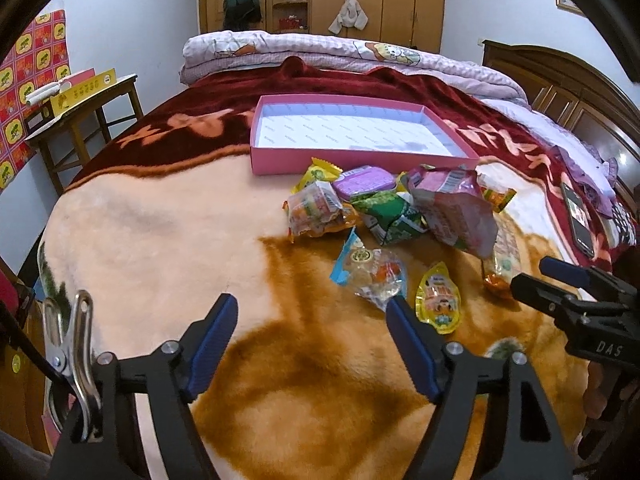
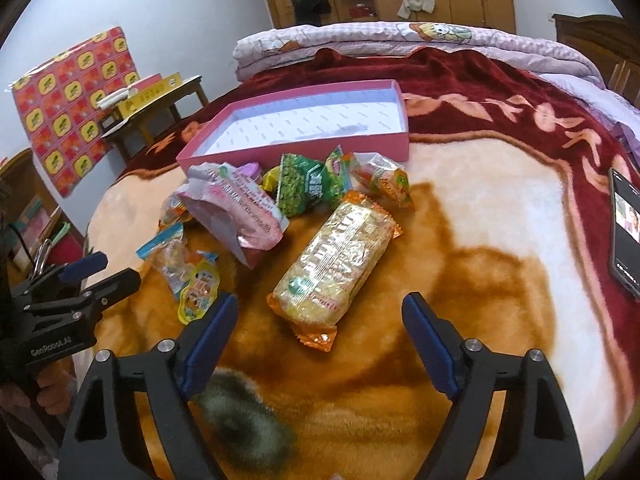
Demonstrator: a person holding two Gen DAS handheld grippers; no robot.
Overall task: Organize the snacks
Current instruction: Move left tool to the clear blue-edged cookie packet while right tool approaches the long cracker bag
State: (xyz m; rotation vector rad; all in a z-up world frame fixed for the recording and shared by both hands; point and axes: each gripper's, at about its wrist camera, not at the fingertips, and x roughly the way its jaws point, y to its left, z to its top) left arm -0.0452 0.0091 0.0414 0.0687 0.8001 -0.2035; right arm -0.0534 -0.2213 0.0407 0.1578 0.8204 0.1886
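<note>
Left gripper: jaws wide, nothing between them, above the plush blanket.
Right gripper: jaws wide, empty.
Right view only: long crinkly orange-edged cracker pack, whole, just ahead of the jaws.
Left view only: mauve tin plainly seen in the heap.
Snack heap: glossy wrappers, mid-blanket, against the near wall of the pink box.
Pink box: shallow cardboard, white-lined, toward the blanket's far edge.
Phone: flat, near the blanket's right edge.

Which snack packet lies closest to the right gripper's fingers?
The long orange-edged clear packet of yellow crackers; the other packets lie farther back, toward the pink box.
</note>
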